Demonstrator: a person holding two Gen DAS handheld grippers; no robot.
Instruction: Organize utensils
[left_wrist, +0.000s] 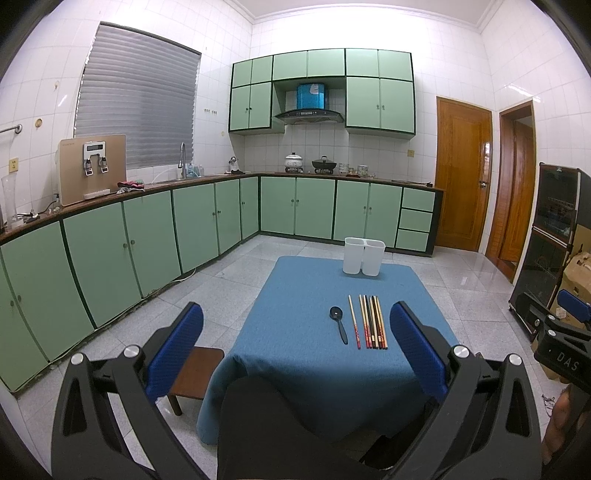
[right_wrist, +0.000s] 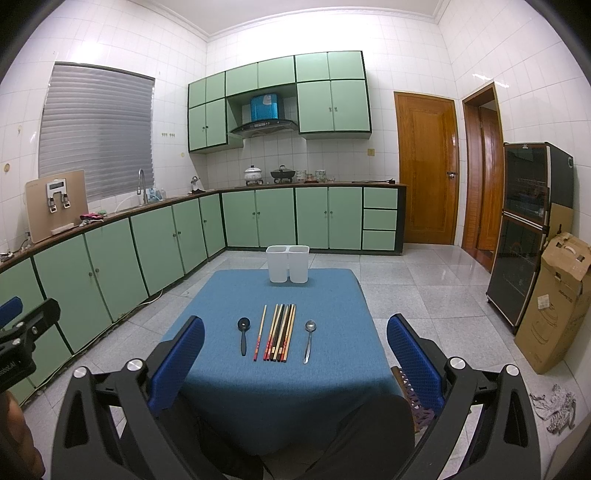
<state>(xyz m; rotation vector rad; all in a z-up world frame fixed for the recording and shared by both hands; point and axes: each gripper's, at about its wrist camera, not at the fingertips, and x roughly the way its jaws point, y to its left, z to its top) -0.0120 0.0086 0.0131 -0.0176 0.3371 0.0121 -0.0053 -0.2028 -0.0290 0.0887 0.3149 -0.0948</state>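
A small table with a blue cloth (left_wrist: 314, 354) (right_wrist: 325, 295) holds a black spoon (left_wrist: 339, 323) (right_wrist: 243, 334), a row of several chopsticks (left_wrist: 371, 320) (right_wrist: 279, 331) and a metal spoon (right_wrist: 308, 339). A white two-compartment holder (left_wrist: 364, 256) (right_wrist: 287, 263) stands at the table's far edge. My left gripper (left_wrist: 295, 328) is open and empty, held before the table's near edge. My right gripper (right_wrist: 295, 336) is open and empty, also short of the utensils. The right gripper's body shows at the right edge of the left wrist view; the metal spoon is hidden there behind my left gripper's right finger.
Green kitchen cabinets (left_wrist: 147, 240) line the left and far walls. A brown stool (left_wrist: 195, 373) stands left of the table. A dark cabinet (right_wrist: 532, 229) and a cardboard box (right_wrist: 557, 299) stand at the right. Wooden doors (right_wrist: 424, 166) are at the back right.
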